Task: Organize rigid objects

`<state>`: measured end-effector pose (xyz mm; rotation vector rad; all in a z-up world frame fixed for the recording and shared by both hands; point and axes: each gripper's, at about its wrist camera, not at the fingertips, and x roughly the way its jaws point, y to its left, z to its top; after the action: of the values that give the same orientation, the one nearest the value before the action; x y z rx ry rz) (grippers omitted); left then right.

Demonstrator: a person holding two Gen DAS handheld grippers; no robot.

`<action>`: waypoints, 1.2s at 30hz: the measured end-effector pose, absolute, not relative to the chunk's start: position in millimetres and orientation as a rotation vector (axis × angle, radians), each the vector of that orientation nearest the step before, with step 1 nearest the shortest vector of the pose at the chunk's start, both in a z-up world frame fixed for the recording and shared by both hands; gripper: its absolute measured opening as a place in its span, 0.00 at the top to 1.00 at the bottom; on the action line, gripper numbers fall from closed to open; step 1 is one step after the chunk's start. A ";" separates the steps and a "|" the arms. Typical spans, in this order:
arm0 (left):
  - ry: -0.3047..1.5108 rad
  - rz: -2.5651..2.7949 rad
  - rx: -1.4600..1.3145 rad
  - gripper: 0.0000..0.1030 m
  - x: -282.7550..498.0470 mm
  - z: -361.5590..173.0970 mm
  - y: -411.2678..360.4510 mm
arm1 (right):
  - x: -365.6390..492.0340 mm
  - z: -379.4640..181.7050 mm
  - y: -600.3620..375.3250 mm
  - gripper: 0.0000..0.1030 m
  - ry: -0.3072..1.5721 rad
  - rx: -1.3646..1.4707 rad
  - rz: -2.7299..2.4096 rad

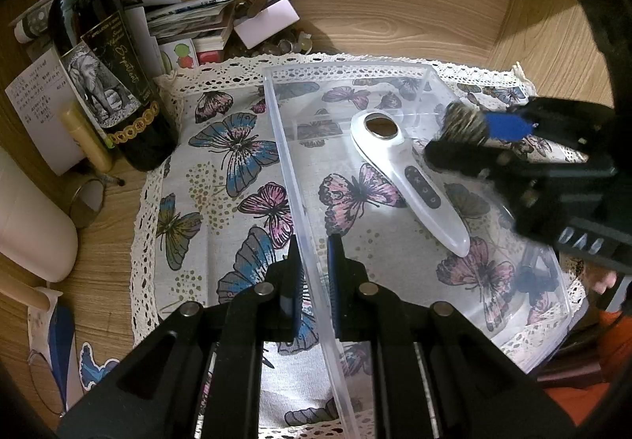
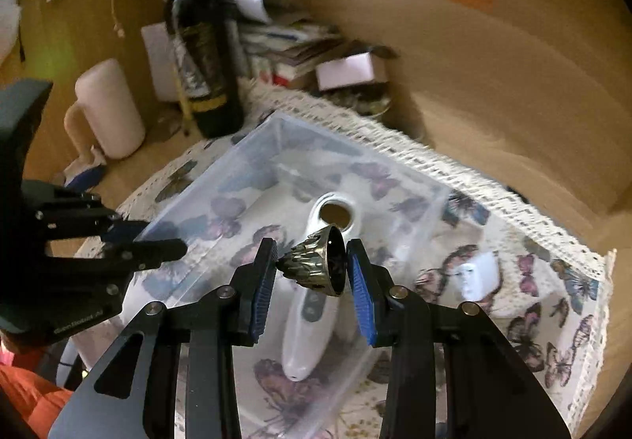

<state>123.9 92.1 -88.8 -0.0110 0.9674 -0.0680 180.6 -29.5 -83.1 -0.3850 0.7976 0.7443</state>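
Left gripper [image 1: 314,273] jaws clamped on the clear bin [image 1: 395,69] side wall. Right gripper [image 2: 312,277] jaws grasp a bronze cup [image 2: 320,265], hovering over the bin above the white handheld device [image 2: 312,304]. Bin sits on butterfly cloth [image 1: 221,146], counter centre.

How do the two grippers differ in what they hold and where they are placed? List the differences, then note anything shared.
The left gripper clamps the clear bin wall; the right gripper holds a bronze ornament. The left sits at the bin's edge; the right hangs above the white handheld device inside. Both have blue-padded jaws.
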 end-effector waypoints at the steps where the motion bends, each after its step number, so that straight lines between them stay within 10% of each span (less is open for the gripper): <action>1: 0.967 -0.068 -0.011 0.89 123.9 -88.8 92.1 | 180.8 -86.7 -26.2 0.68 0.809 -0.393 0.750; 36: 0.966 -0.067 -0.011 0.89 124.7 -87.9 91.4 | 245.1 -58.3 -114.3 0.57 0.772 -0.194 0.460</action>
<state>124.7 91.4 -87.9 -0.0109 0.9663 -0.0665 245.1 -114.3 -58.3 -0.1937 0.7723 0.4596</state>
